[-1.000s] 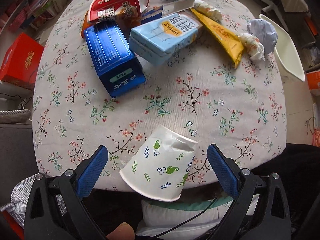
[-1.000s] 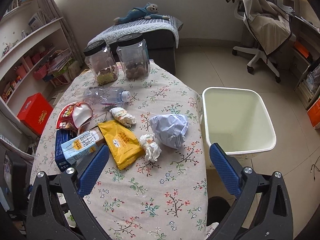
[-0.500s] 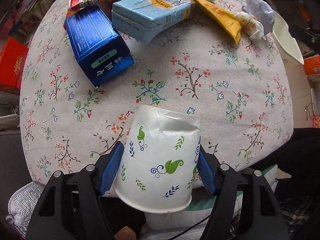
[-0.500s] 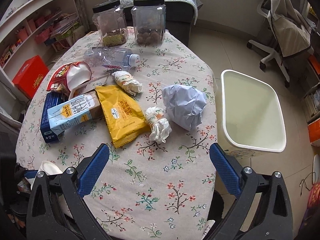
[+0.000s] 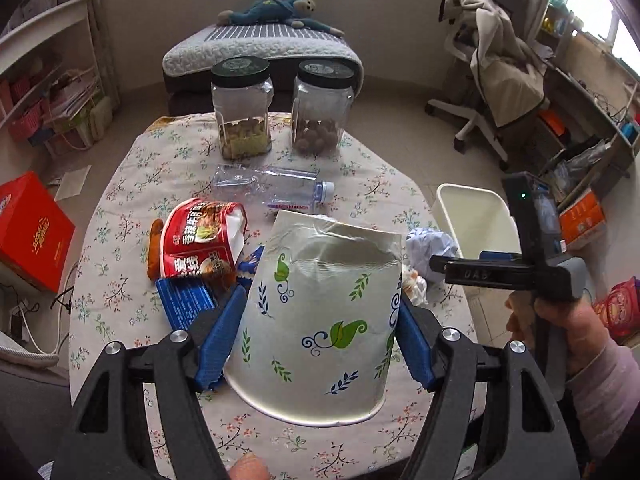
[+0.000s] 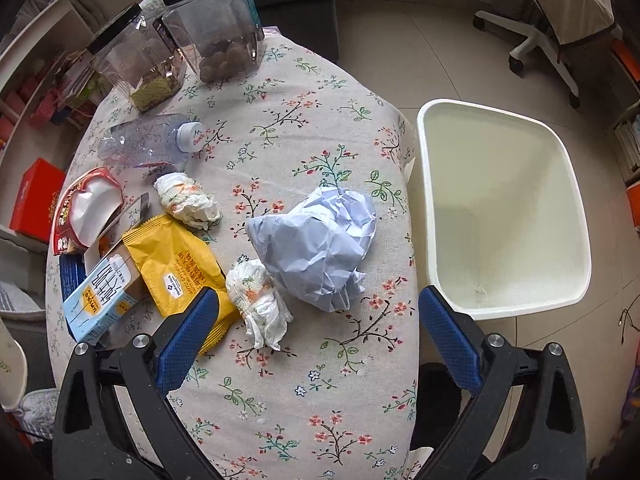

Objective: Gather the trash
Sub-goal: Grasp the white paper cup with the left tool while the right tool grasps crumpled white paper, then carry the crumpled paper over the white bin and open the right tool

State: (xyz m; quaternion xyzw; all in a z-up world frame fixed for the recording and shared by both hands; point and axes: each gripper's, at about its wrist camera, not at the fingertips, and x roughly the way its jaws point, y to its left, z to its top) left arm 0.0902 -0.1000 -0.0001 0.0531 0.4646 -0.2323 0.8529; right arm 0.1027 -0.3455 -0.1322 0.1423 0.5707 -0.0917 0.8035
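A white paper cup (image 5: 328, 280) with leaf prints, its top edge crushed, is lifted above the near table edge with my left gripper (image 5: 320, 304) shut on it, a blue pad on each side. My right gripper (image 6: 318, 298) is open and points down over the table. A crumpled pale-blue paper ball (image 6: 316, 240) and a wadded tissue (image 6: 260, 304) lie just ahead of its fingers. A yellow wrapper (image 6: 176, 256), light-blue carton (image 6: 100, 292), red snack tub (image 6: 86, 208), second tissue wad (image 6: 186, 200) and clear bottle (image 6: 148, 140) lie to the left.
An empty white bin (image 6: 500, 208) stands on the floor against the table's right edge. Two black-lidded jars (image 6: 216, 28) stand at the far end of the flowered tablecloth (image 6: 304, 400). A dark blue box (image 5: 184, 304) lies behind the cup. An office chair (image 5: 492, 92) stands far right.
The left gripper closed on the paper cup and lifted it off the table, tilting up toward the room. The right gripper came down closer over the crumpled paper and tissue.
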